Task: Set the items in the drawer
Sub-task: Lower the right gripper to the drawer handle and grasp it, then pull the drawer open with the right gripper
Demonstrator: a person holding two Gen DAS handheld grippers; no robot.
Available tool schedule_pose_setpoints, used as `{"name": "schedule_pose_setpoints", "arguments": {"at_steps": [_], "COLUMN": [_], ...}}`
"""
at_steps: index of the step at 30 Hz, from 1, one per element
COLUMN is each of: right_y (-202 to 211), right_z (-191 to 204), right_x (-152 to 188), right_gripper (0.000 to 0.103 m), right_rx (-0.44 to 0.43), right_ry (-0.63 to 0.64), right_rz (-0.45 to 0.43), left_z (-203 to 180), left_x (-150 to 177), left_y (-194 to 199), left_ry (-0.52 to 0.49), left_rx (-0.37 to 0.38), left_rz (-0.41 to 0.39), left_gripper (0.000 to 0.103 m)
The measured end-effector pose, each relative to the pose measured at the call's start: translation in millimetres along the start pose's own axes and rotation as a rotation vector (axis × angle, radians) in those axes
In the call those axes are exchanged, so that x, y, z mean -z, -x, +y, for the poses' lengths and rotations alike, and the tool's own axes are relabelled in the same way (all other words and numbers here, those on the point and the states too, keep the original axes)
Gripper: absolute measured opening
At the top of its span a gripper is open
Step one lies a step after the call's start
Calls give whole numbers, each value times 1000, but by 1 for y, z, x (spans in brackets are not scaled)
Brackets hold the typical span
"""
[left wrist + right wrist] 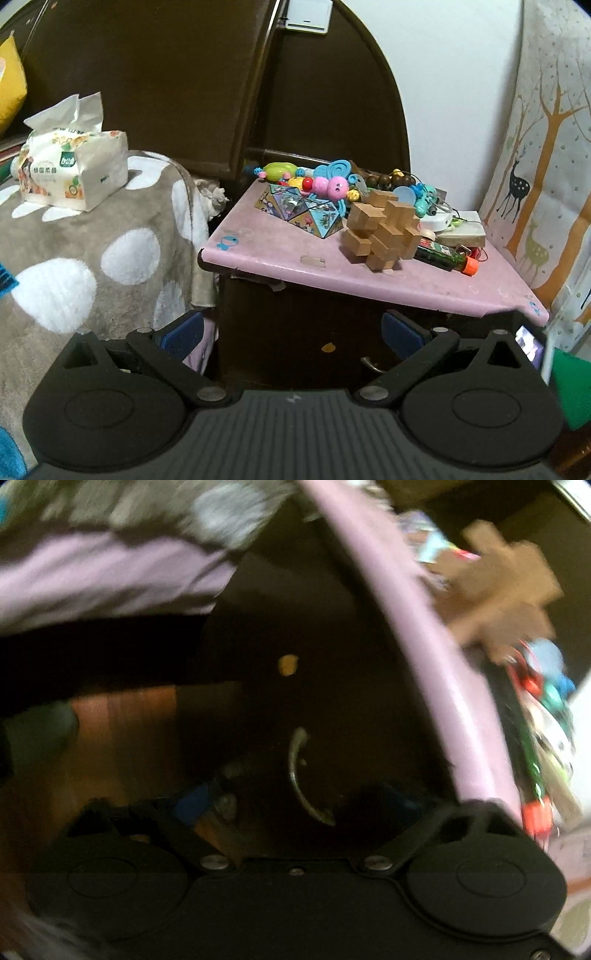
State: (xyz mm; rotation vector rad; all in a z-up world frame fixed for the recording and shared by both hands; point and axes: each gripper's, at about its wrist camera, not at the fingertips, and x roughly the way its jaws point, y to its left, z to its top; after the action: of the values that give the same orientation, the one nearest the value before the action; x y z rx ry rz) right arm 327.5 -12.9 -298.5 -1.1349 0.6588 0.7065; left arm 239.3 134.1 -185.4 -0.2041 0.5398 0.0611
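A dark wooden nightstand with a pink top (280,254) holds a wooden block puzzle (384,232), a patterned folding cube (301,208), plastic toys (325,182) and a small green bottle with an orange cap (445,258). Its dark drawer front (306,332) has a curved metal handle (369,365). My left gripper (291,332) is open and empty in front of the drawer. In the blurred, tilted right wrist view, my right gripper (299,801) is open, its blue pads either side of the handle (301,775), close to the drawer front.
A bed with a grey spotted blanket (92,251) and a tissue pack (70,170) is at the left. A dark headboard (166,74) stands behind. A deer-print curtain (546,184) hangs at the right. Wooden floor (122,716) shows below.
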Motion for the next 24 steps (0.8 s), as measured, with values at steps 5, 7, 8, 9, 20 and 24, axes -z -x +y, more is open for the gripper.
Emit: {"name": "schedule_pose_setpoints", "arguments": {"at_steps": [5,7,8,9,20,24], "right_y": [-20,-28,-32,-36,-19,1], "right_z": [1,12,18,24,44,65], "right_x": [-8,-9,-10,-10,-13,-7], "right_gripper": [31,30,31,32,35,35], "right_rx": [-2,12,20,28,-47,-57], "right_ry": [37,109,148,186,238,264], "right_rz": [53,79,92,105,142,122], "left_z": [5,4,4,3,3,3], "left_x": [0,0,0,0,-5,-7], "left_y": [0,0,0,0,6,10], "left_ry": [26,21,19,17,26,31], "left_rx": [12,17,20,21,47,61], "left_rz": [1,2,2,2,-16,-30], "left_gripper": [103,103,103,103,103,103]}}
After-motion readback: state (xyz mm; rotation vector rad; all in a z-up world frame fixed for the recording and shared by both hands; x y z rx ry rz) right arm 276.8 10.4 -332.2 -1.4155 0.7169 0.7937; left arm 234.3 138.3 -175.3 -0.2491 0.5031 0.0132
